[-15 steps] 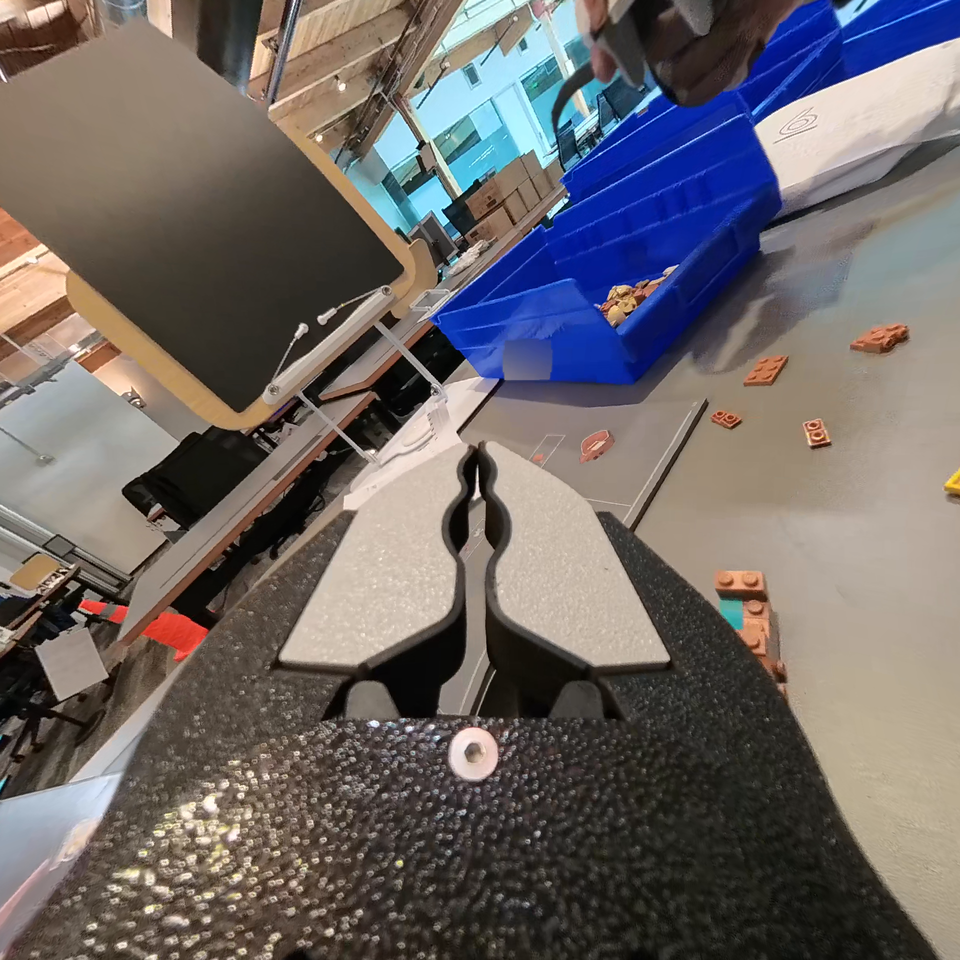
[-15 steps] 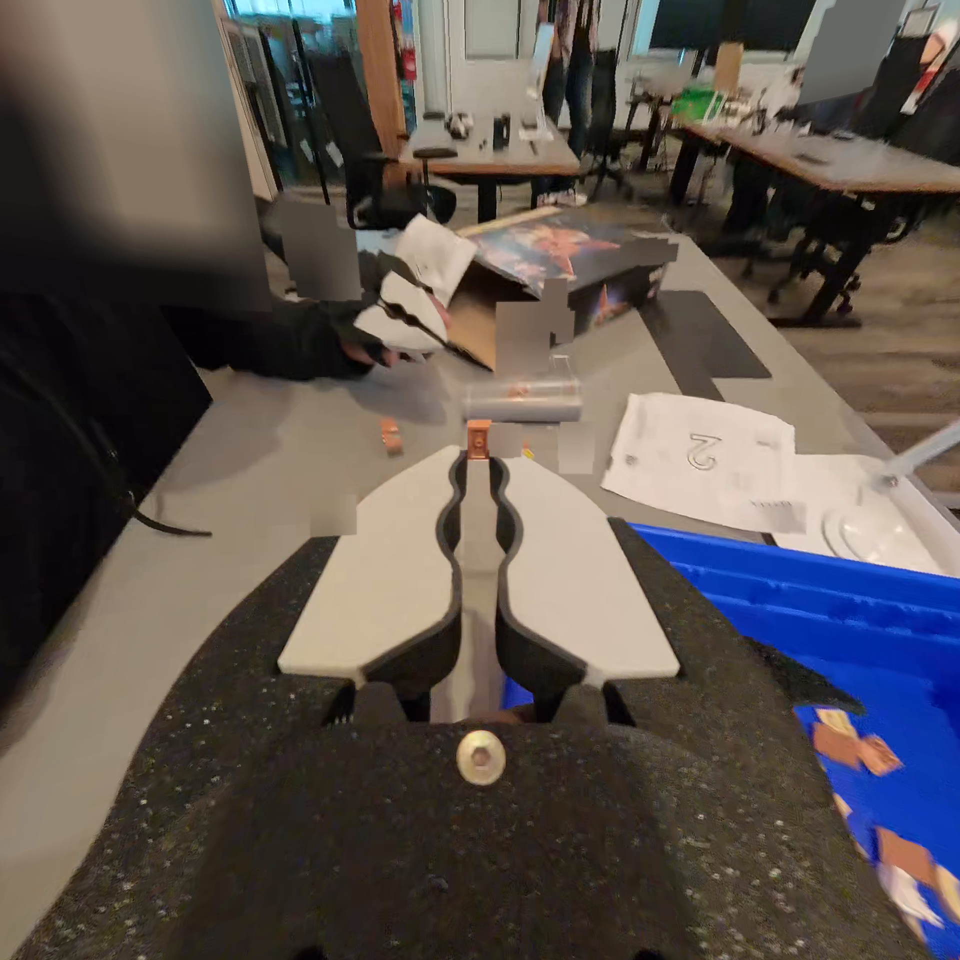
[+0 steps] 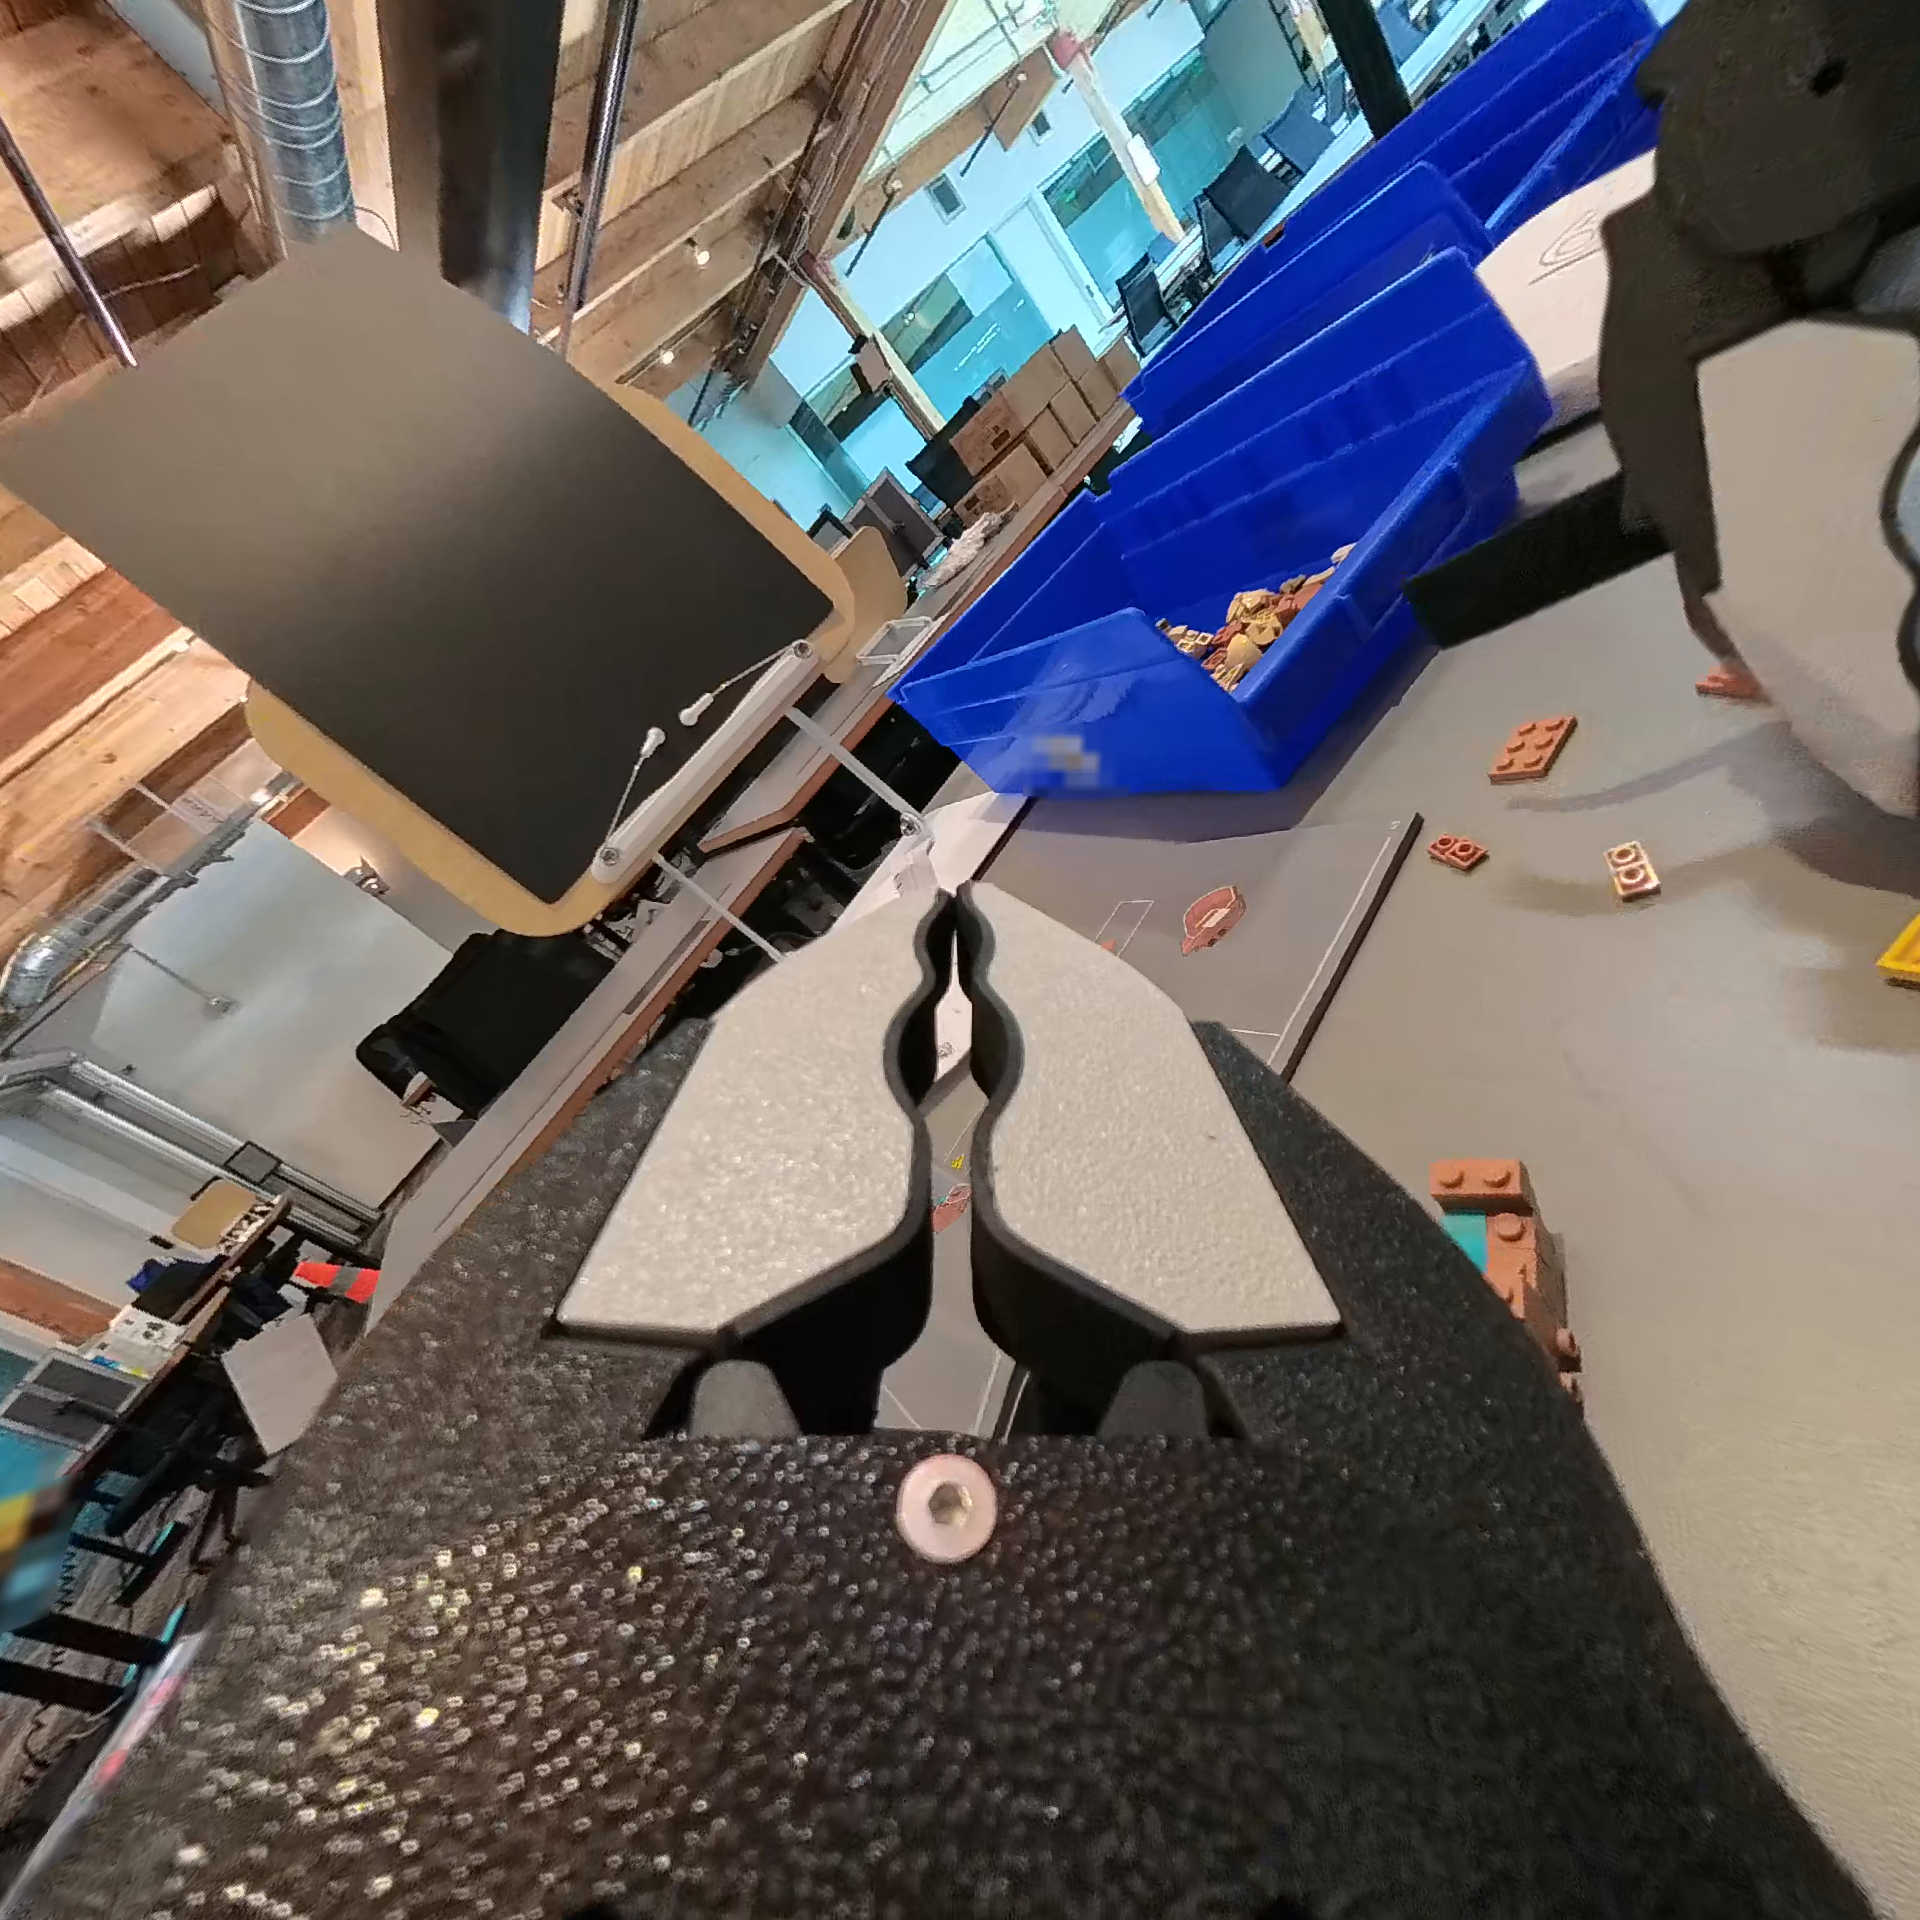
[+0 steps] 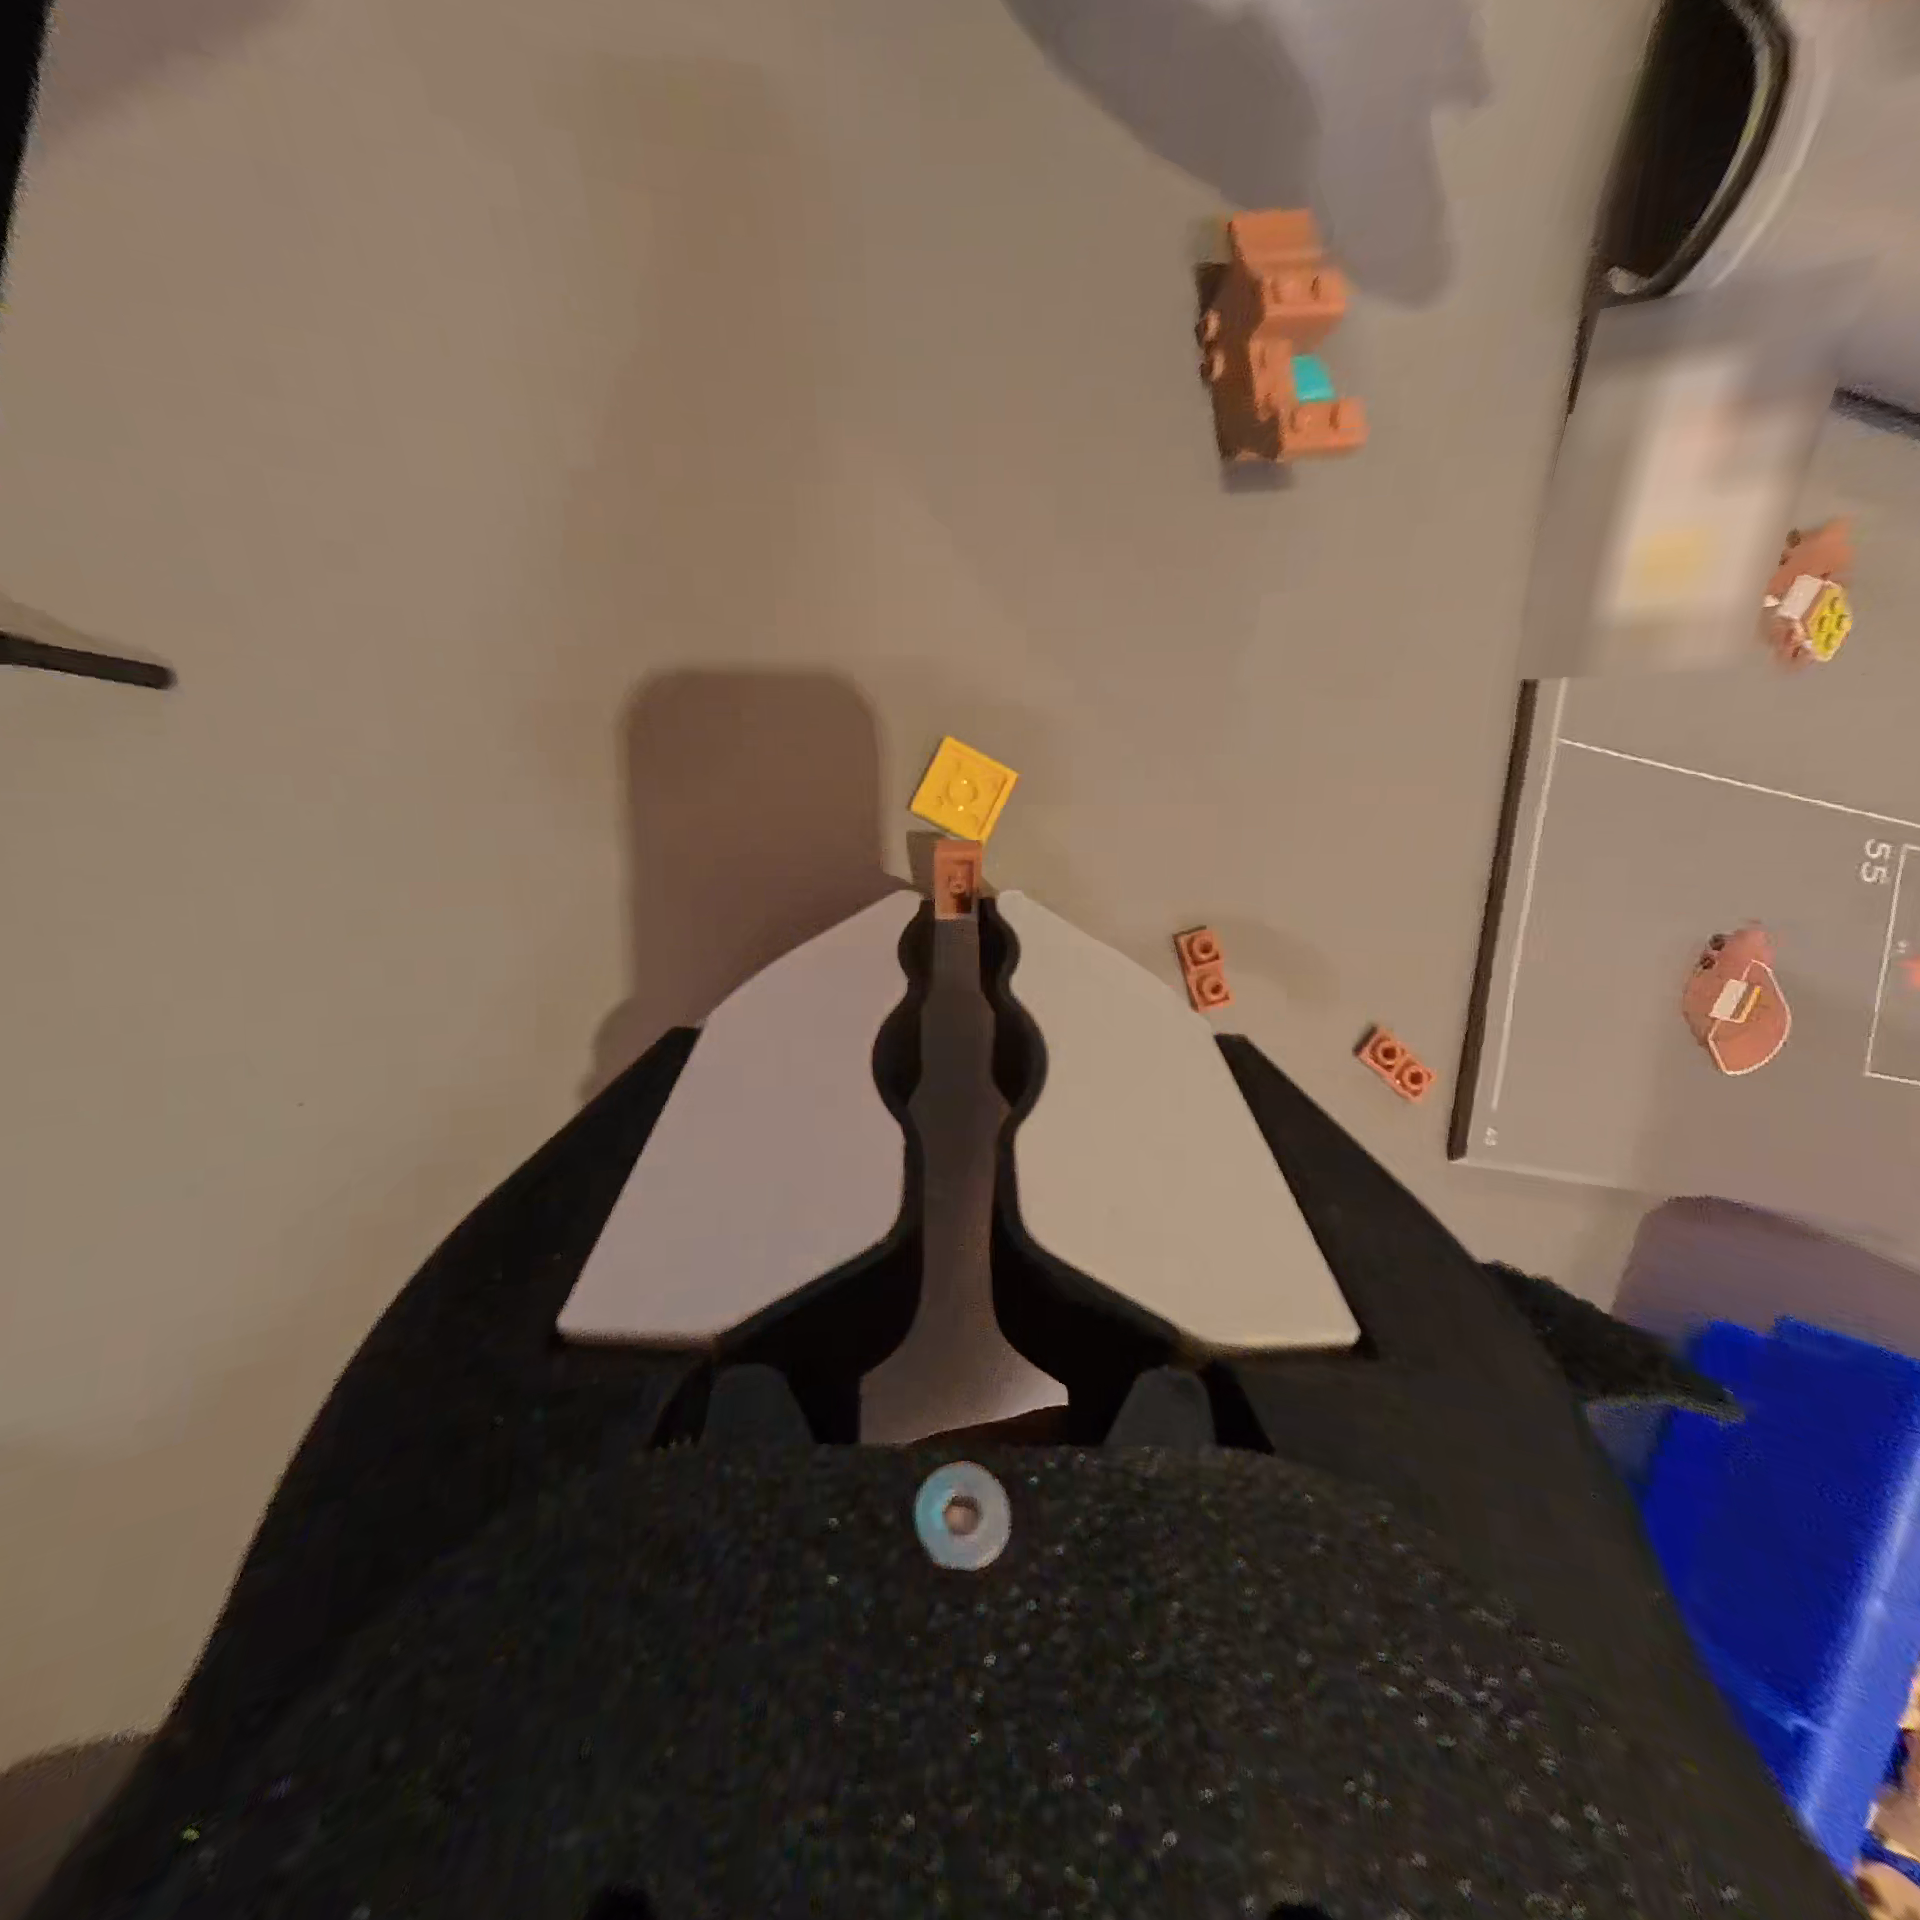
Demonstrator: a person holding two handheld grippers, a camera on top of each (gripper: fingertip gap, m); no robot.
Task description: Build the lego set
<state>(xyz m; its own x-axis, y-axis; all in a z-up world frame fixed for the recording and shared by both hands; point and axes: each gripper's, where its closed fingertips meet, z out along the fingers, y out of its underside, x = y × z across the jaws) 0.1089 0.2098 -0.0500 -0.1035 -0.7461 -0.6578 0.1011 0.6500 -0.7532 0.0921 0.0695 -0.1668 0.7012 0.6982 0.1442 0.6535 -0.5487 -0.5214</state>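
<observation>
Brown brick (image 4: pixel 957 881) pinched in right fingers (image 4: pixel 1091 1060), yellow plate (image 4: pixel 964 788) just beyond, left fingers (image 3: pixel 821 1101) closed bare.

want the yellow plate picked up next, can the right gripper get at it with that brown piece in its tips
Probably not as it stands: the right gripper is shut on a small brown brick. The yellow plate lies flat on open grey table just ahead, otherwise unobstructed.

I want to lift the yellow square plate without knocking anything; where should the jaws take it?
Probably from above, across two opposite edges of the yellow square plate: it lies flat and thin on the grey table, turned diamond-wise, so rotate the jaws to match. All sides seem free.
</observation>
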